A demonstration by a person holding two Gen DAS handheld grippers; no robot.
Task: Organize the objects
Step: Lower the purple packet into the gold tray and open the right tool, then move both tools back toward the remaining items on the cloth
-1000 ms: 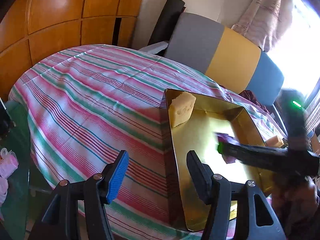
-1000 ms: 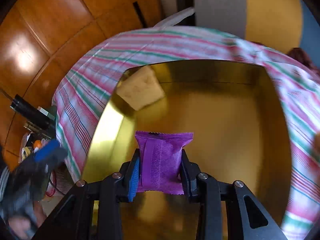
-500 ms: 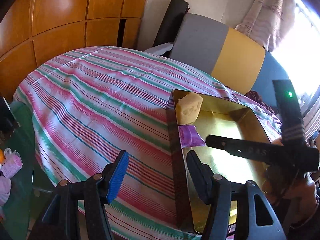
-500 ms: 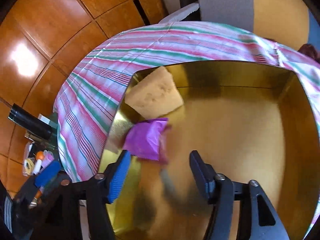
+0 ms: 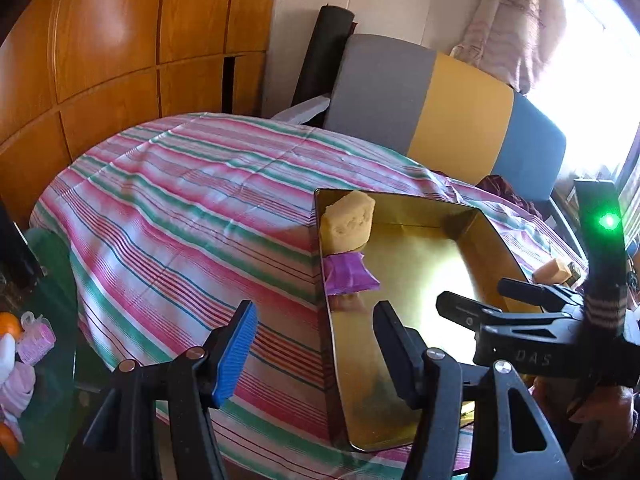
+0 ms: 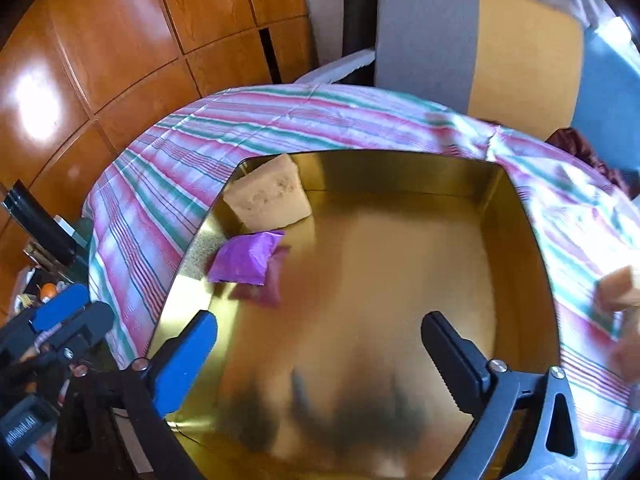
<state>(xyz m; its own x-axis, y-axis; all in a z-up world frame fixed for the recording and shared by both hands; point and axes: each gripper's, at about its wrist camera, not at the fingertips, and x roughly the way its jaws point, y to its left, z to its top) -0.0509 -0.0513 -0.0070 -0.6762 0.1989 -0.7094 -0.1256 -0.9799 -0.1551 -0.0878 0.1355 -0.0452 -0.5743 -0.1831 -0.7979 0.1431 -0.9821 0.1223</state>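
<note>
Purple packet (image 6: 246, 258) half hides behind tin wall (image 5: 320, 264).

Purple packet (image 6: 245, 257), gold tray (image 6: 400, 176), striped cloth (image 5: 180, 208)

Gold tray (image 6: 516, 216) floor mostly free, sponge (image 6: 268, 196), purple packet (image 6: 244, 258) crowding far-left corner

Blown-out window glare, fisheye-warped edges
</note>
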